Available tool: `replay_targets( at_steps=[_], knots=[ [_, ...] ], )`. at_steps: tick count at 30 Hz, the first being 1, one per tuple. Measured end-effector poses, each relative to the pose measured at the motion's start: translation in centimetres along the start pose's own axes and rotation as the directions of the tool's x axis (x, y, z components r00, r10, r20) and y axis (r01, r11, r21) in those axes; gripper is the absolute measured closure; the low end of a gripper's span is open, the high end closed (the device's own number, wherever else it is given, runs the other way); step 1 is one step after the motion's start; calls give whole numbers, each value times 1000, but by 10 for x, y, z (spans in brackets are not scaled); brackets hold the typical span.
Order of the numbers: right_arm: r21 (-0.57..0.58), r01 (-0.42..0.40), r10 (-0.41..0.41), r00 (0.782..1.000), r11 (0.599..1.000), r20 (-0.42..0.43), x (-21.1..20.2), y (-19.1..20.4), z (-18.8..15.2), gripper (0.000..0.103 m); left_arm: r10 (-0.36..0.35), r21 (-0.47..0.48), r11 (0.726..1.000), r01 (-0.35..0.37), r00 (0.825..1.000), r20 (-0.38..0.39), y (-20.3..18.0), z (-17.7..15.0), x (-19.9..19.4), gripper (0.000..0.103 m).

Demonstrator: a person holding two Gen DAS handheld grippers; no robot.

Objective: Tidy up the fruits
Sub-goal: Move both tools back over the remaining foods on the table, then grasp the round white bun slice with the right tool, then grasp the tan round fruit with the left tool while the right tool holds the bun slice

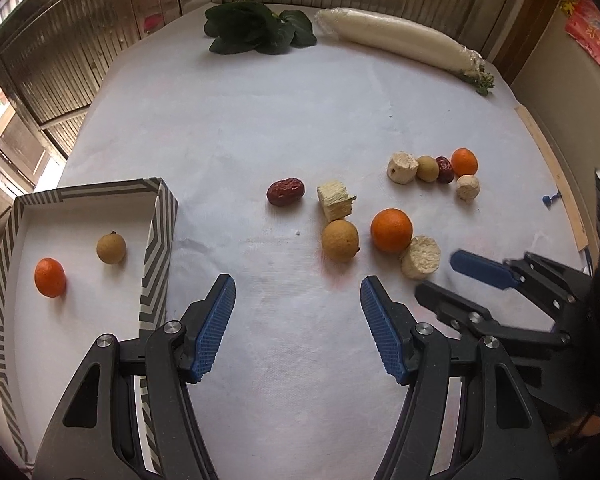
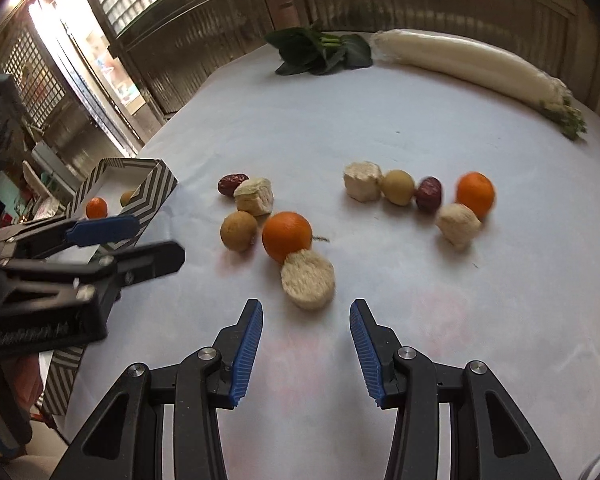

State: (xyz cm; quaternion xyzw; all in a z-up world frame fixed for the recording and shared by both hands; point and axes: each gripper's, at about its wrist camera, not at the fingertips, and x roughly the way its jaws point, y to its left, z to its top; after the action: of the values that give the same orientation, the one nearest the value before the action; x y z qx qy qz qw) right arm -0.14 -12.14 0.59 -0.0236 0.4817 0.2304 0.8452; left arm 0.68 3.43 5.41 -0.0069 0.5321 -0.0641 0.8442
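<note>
Here, both grippers (image 1: pixel 298 292) (image 2: pixel 306 312) agape, empty.

Left wrist cam is looking forward and down over the worktop (image 1: pixel 228 128) from low, striped box (image 1: pixel 158 240) close on its left. Right wrist cam is sitting further right, facing the same way. Both are sharing the fruit cluster (near orange (image 1: pixel 391 229) (image 2: pixel 287 236)) and far daikon (image 1: pixel 396 38) (image 2: pixel 460 60).

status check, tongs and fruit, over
Left tongs and right tongs open, empty. Box holds two fruits; rest loose on table. Rice cake sits before right tongs.
</note>
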Motion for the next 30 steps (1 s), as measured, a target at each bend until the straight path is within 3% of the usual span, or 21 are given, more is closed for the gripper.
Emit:
replay_targets(
  at_steps=[4, 6, 8, 19, 30],
  knots=[
    [-28, 0, -1, 1000, 1000, -21, 13, 1, 7, 59, 4, -5, 1000, -4, 1000, -6, 0, 1, 4, 37],
    [-37, 17, -19, 999, 999, -40, 17, 1, 8, 71, 0, -7, 1000, -1, 1000, -12, -1, 2, 7, 37],
    [-43, 4, -5, 999, 999, -40, 14, -2, 8, 74, -3, -8, 1000, 3, 1000, -17, -2, 4, 11, 37],
    [1, 50, -50, 998, 999, -36, -3, -27, -4, 74, -7, 19, 1000, 8, 999, -31, -16, 16, 33, 37],
    [14, 37, -37, 999, 999, -29, -6, -31, -4, 74, 2, 40, 999, -1, 1000, -18, -18, 23, 49, 40]
  ],
)
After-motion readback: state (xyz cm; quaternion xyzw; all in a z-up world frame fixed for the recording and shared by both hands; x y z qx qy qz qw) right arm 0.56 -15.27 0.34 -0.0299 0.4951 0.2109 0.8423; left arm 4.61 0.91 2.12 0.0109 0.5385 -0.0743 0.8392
